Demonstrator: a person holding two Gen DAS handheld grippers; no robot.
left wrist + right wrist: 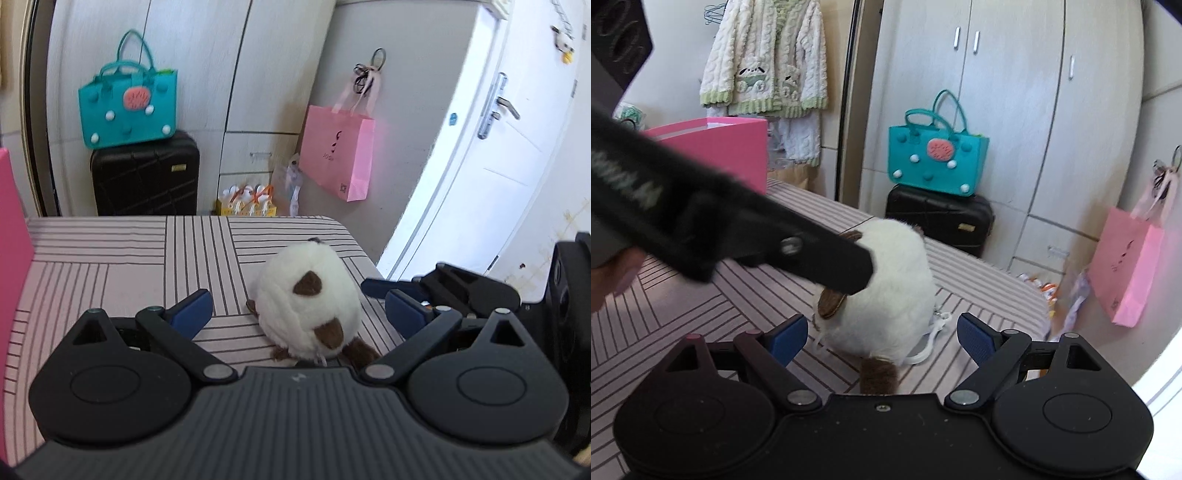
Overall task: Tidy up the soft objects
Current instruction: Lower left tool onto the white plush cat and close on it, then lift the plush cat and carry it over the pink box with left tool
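One white plush toy with brown ears and feet was recorded on the striped tabletop, near its 3 o'clock edge in the left wrist view. The left tool was found spread, its blue pads set either side of the toy at 9 and 3 o'clock without touching it, while the right tool was likewise spread just short of the toy, with the left tool's black finger crossing from 10 o'clock. A pink box was noted at 11 o'clock on the tabletop, in the right wrist view.
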